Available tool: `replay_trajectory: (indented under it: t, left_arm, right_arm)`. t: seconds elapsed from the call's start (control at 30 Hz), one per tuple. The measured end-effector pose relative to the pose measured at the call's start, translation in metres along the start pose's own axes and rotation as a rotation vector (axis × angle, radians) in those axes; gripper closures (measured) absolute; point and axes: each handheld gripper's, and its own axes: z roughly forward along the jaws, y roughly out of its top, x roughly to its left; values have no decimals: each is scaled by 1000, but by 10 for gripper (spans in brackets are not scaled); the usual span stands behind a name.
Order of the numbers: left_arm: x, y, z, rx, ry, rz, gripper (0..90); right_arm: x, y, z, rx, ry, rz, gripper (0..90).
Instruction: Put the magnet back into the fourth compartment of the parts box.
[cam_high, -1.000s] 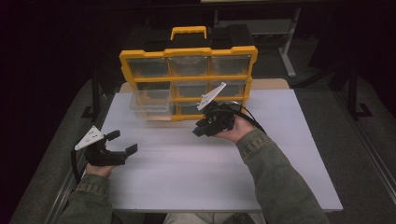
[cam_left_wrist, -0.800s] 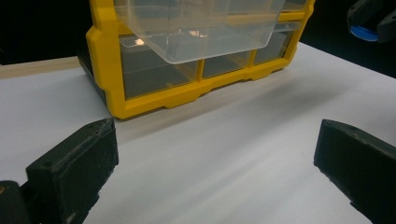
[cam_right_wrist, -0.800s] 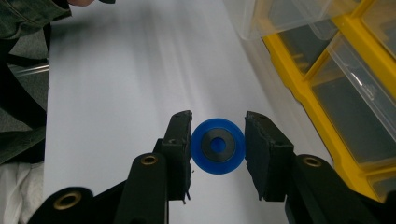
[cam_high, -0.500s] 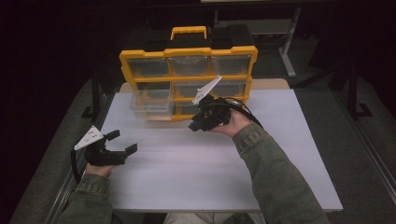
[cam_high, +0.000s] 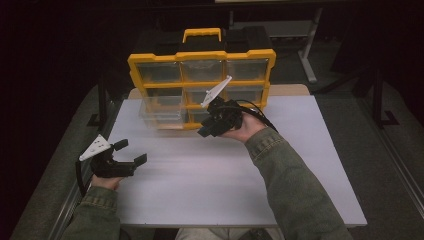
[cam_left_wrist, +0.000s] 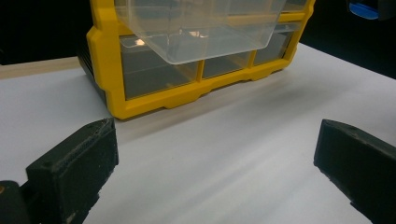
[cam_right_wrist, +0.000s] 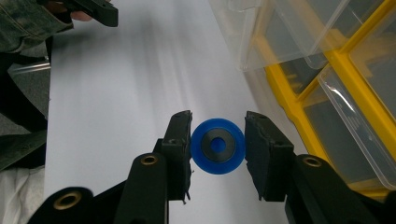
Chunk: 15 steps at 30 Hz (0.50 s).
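A blue round disc (cam_right_wrist: 217, 145) with a dark centre sits between the pads of my right gripper (cam_right_wrist: 218, 126), which is shut on it. That gripper (cam_high: 206, 131) hovers above the white table (cam_high: 210, 190), just in front of the yellow organizer (cam_high: 200, 55). A clear drawer (cam_high: 162, 116) is pulled out of the organizer's left column, and in the right gripper view this drawer (cam_right_wrist: 261, 32) lies ahead and to the right of the disc. My left gripper (cam_high: 131, 152) rests low at the table's left side, open and holding nothing, facing the organizer (cam_left_wrist: 154, 100) and the drawer (cam_left_wrist: 201, 28).
The organizer has a yellow carry handle (cam_high: 202, 34) and several clear drawers in rows. Bare white table spreads between both hands and toward the front edge. Dark floor and a metal stand (cam_high: 310, 45) lie beyond the table.
My right gripper has risen a little and shifted left along the organizer's front, still holding the blue disc. The left gripper has stayed put.
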Motion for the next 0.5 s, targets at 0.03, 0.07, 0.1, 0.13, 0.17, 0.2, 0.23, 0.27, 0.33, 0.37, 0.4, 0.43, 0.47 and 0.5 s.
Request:
replay_trajectory:
  t: [0.03,0.07,0.1,0.13,0.17,0.2,0.23,0.27,0.33,0.37,0.4,0.43,0.47,0.5]
  left_arm:
    - [0,0,0,-1,-1,-1,0]
    - [0,0,0,-2,-1,-1,0]
    - [0,0,0,-1,-2,2,0]
    - [0,0,1,-1,-2,1,0]
    - [0,0,1,-1,-2,1,0]
    - [0,0,1,-1,-2,1,0]
    - [0,0,1,-1,-2,0,0]
    - [0,0,1,-1,-2,1,0]
    - [0,0,0,-2,-2,-1,0]
    - [0,0,0,-2,-2,0,0]
    - [0,0,0,-2,-3,0,0]
    - [0,0,0,-2,-3,0,0]
    - [0,0,0,-3,-3,0,0]
    - [0,0,0,-3,-2,0,0]
  right_arm:
    - [0,1,0,5,-2,-3,609]
    - [-1,2,0,8,-3,-5,609]
    - [-1,3,0,8,-3,-6,609]
    - [-1,5,0,7,-2,-4,608]
    - [-1,6,0,6,-3,-5,609]
    - [-2,7,0,6,-3,-9,609]
    - [-2,9,-1,4,-3,-8,609]
    - [-2,10,-1,3,-2,-8,609]
    - [-2,12,0,4,-2,-12,609]
    - [-2,13,0,3,-1,-12,609]
    - [-2,14,0,3,-1,-12,609]
    - [-2,15,0,5,-2,-14,609]
    - [-2,17,1,5,-4,-16,609]
    - [-2,17,1,5,-4,-16,609]
